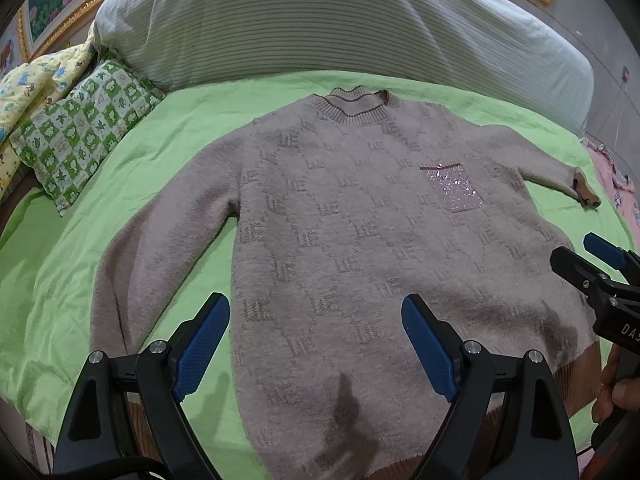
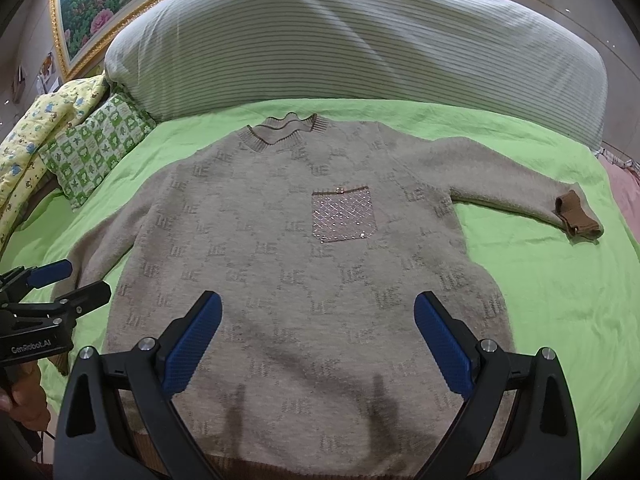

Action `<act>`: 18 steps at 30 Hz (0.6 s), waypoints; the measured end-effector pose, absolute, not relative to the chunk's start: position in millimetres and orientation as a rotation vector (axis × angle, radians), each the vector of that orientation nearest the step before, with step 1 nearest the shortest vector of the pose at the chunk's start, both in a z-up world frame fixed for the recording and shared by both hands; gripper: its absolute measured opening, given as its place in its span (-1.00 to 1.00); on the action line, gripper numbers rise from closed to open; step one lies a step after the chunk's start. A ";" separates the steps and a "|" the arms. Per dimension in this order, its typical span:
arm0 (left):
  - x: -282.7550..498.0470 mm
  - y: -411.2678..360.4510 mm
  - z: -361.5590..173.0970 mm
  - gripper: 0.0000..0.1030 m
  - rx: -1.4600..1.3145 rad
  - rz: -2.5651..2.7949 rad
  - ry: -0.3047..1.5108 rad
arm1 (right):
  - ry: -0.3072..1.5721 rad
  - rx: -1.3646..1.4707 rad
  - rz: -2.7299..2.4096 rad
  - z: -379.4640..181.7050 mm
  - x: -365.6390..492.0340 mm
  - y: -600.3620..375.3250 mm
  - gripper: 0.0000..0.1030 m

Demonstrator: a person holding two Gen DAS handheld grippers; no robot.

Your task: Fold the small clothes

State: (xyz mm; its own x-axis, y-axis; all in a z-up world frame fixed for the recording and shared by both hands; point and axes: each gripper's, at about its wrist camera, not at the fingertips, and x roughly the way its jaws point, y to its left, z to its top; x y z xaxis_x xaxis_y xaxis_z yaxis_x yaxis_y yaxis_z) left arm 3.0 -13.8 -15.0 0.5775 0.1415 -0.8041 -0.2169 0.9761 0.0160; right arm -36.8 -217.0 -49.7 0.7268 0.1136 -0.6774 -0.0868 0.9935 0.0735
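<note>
A small beige knit sweater [image 1: 340, 220] with a sparkly chest pocket [image 1: 451, 188] lies flat, front up, on a green sheet [image 1: 80, 260]; it also shows in the right wrist view [image 2: 300, 272], pocket [image 2: 344, 216] included. Both sleeves are spread out, the right one ending in a brown cuff [image 2: 576, 216]. My left gripper [image 1: 316, 312] is open and empty above the lower left part of the sweater. My right gripper [image 2: 318, 308] is open and empty above the lower middle. Each gripper shows at the edge of the other's view, the right [image 1: 588, 260] and the left [image 2: 68, 284].
A large striped grey pillow [image 1: 340, 20] lies behind the sweater. A green checked cushion [image 1: 80, 136] and a yellow printed quilt [image 1: 28, 84] sit at the left. Pink fabric [image 1: 616, 184] lies at the right edge of the bed. Framed pictures [image 2: 100, 4] hang behind.
</note>
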 end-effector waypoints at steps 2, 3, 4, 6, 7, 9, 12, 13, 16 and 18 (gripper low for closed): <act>9.2 -13.1 -16.5 0.72 -0.094 0.213 0.941 | 0.751 0.042 0.096 -49.8 -33.3 -226.2 0.88; 12.3 -12.6 -17.2 0.72 -0.098 0.215 0.945 | 0.751 0.045 0.090 -49.8 -31.7 -230.7 0.88; 16.5 -12.1 -18.0 0.72 -0.104 0.215 0.950 | 0.753 0.053 0.078 -49.8 -28.4 -238.8 0.88; 25.8 -10.6 -19.4 0.73 -0.118 0.215 0.962 | 0.757 0.069 0.053 -49.9 -22.3 -254.1 0.88; 29.5 -9.8 -20.0 0.73 -0.123 0.217 0.966 | 0.760 0.081 0.029 -49.6 -17.8 -266.2 0.88; 38.6 -8.5 -21.2 0.73 -0.133 0.219 0.974 | 0.761 0.103 -0.015 -47.8 -9.3 -288.4 0.88; 55.2 -9.8 -24.2 0.73 -0.129 0.222 0.987 | 0.761 0.130 -0.095 -45.0 3.0 -324.9 0.88; 60.6 -10.6 -25.5 0.73 -0.128 0.223 0.993 | 0.759 0.133 -0.117 -44.0 5.9 -334.1 0.88; 82.0 -11.6 -29.0 0.73 -0.135 0.222 1.007 | 0.742 0.145 -0.209 -40.1 20.1 -377.6 0.88; 94.1 -12.3 -30.2 0.73 -0.135 0.226 1.010 | 0.741 0.149 -0.259 -38.9 30.8 -400.1 0.88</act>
State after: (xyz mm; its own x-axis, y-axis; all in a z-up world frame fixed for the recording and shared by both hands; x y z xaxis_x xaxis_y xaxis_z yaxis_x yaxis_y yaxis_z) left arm 94.1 -12.3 -30.2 0.5115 0.1253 -0.8501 -0.2497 0.9683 -0.0075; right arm 30.8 -400.1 -38.9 0.7077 -0.1801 -0.6832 0.2849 0.9576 0.0426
